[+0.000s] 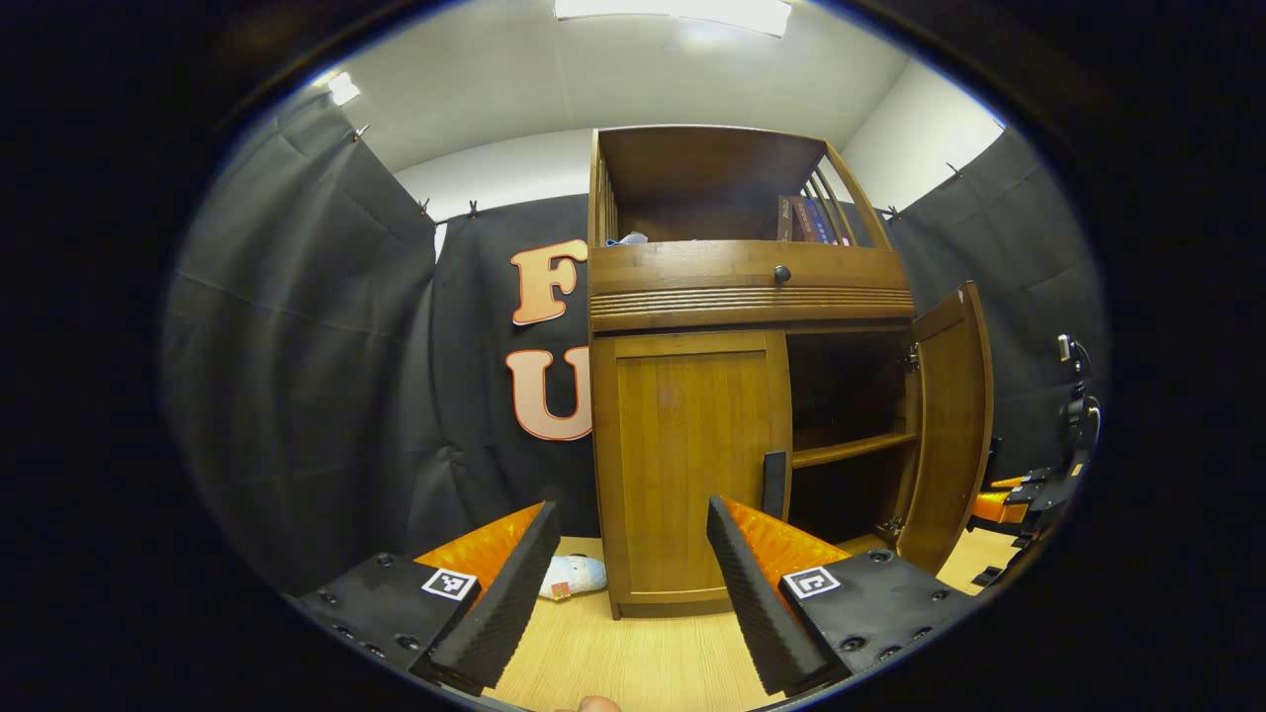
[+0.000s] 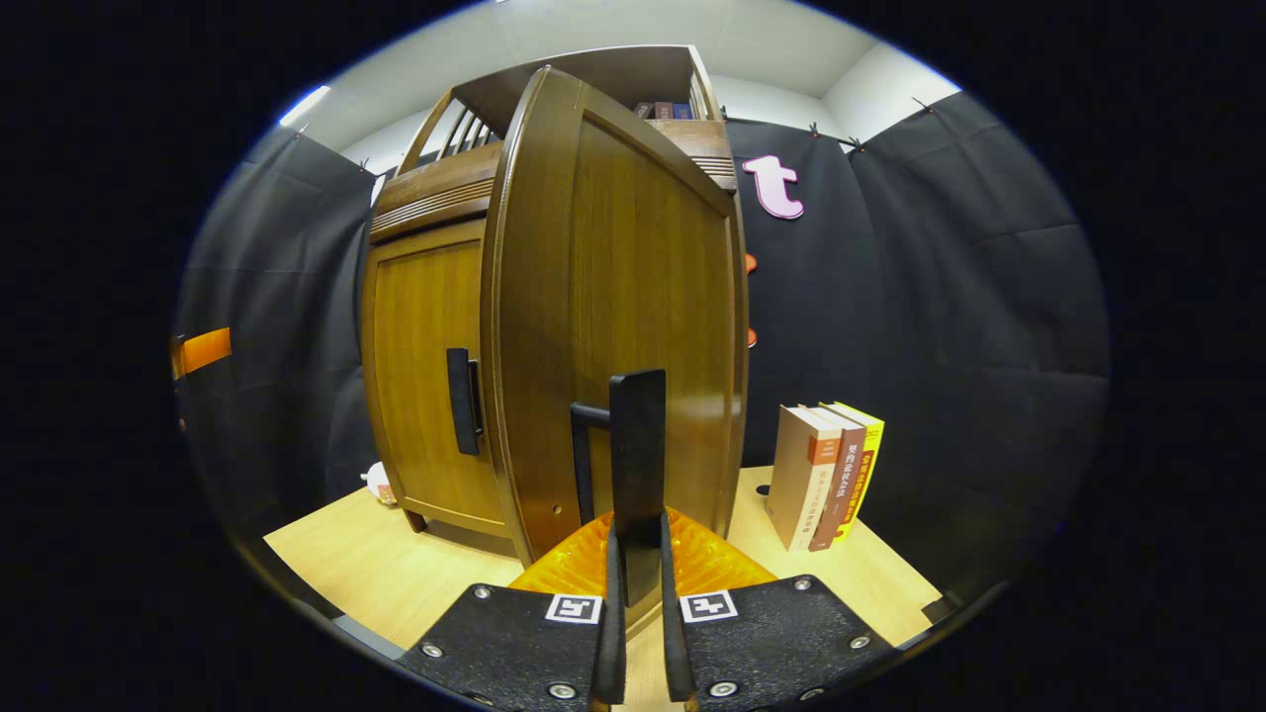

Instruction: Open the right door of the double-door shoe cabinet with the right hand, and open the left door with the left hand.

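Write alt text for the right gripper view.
The right gripper is clamped on the black handle of the cabinet's right door, which stands swung open toward the camera. Behind it the left door is shut, and three books stand upright on the wooden floor beside the cabinet.

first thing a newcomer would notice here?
The wooden shoe cabinet with its right door swung open, the right gripper shut on that door's black handle. The left door is closed, and the left gripper hangs open before it. Books stand right of the cabinet.
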